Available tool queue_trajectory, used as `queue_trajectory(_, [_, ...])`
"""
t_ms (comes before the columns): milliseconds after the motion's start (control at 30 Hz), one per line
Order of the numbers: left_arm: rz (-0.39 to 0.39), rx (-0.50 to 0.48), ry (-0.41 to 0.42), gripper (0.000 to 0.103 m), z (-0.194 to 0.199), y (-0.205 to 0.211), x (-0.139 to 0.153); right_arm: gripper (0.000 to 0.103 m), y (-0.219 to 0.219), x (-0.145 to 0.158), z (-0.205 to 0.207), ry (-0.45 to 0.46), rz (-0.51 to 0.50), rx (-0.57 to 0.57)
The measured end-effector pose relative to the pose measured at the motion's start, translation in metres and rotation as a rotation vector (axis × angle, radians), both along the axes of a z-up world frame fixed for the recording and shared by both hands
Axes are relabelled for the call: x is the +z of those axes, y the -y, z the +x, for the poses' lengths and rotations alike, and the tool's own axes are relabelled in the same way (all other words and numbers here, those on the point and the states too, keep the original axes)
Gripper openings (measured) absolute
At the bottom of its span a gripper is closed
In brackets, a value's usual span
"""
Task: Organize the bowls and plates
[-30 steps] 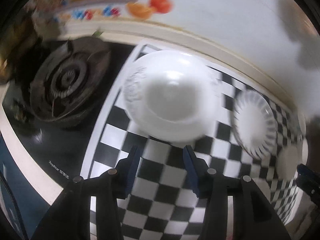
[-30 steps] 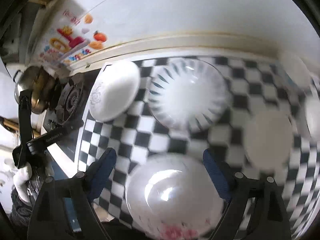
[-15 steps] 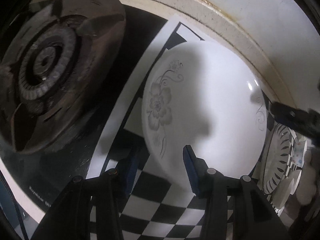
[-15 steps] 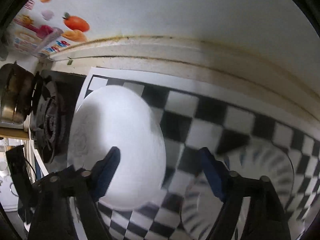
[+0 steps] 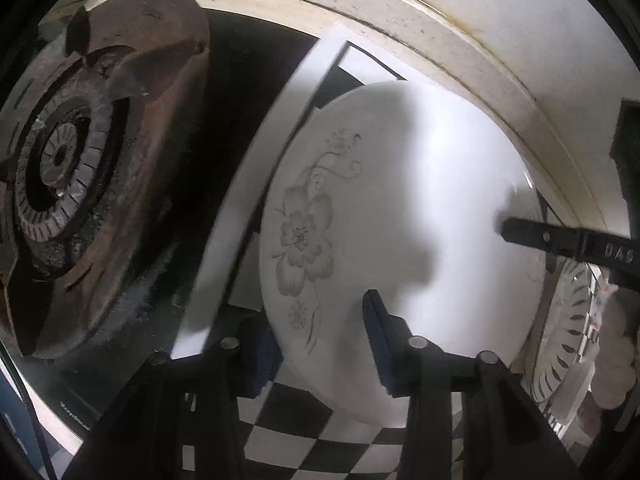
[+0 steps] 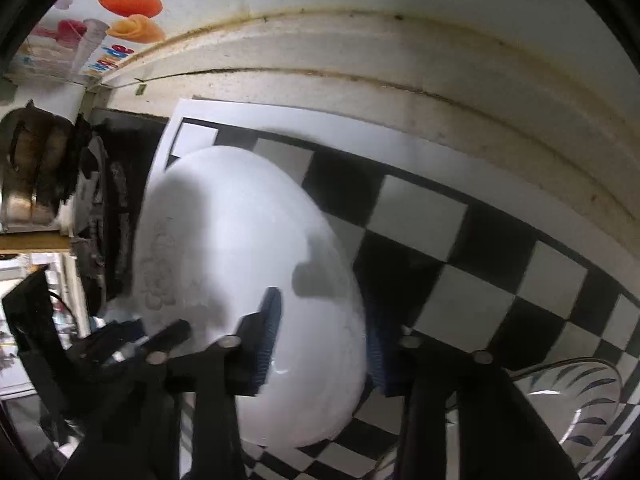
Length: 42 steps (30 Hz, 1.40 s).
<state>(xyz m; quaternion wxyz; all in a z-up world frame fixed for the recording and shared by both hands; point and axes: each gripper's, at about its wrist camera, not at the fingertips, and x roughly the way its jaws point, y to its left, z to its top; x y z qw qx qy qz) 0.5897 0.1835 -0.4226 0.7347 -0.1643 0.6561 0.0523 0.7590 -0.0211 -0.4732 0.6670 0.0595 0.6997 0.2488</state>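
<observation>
Both grippers' jaws straddle the flowered plate [image 5: 400,208] rim, apparently not yet clamped.

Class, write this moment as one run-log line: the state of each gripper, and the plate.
left gripper: open, straddling rim | right gripper: open, straddling opposite rim | floral plate: on checkered mat, not clamped

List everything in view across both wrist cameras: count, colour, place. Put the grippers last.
Round white plate with grey flower print: one, between both grippers' fingers.
Black-and-white checkered mat: one, under the plates.
Clear glass plate with dark leaf-pattern rim: one, right of the white plate.
Rusty brown gas burner: one, left of the mat.
Metal kettle: one, beyond the burner.
Fruit sticker: orange, on the wall.
Left gripper: black, blue pads, straddling the plate's rim.
Right gripper: same, straddling the opposite rim.
</observation>
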Motion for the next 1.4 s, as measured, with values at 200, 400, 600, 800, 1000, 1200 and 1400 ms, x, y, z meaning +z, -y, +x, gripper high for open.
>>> queue_trajectory(200, [0.005,0.0,0.01,0.031,0.002,-0.005,-0.004,0.023,0.001,0.001,-0.011,0.028,-0.016,0.0])
queue_trajectory(400, [0.019,-0.014,0.035,0.031,-0.004,-0.007,0.001,0.022,0.008,0.007,-0.026,0.049,-0.012,-0.014])
queue_trajectory(600, [0.045,-0.03,0.063,0.031,-0.02,-0.001,0.02,0.018,0.022,0.015,-0.038,0.054,0.03,-0.042])
queue_trajectory(800, [0.072,-0.05,0.1,0.031,-0.026,0.005,0.039,0.017,0.039,0.029,-0.052,0.069,0.046,-0.062])
queue_trajectory(1000, [0.092,-0.077,0.136,0.031,-0.028,0.014,0.062,0.017,0.062,0.053,-0.071,0.11,0.07,-0.096])
queue_trajectory(1200, [0.095,-0.124,0.18,0.031,-0.047,0.026,0.094,0.017,0.097,0.081,-0.103,0.141,0.095,-0.145])
queue_trajectory(1400, [0.095,-0.199,0.224,0.031,-0.072,0.064,0.122,0.017,0.143,0.11,-0.155,0.184,0.106,-0.21])
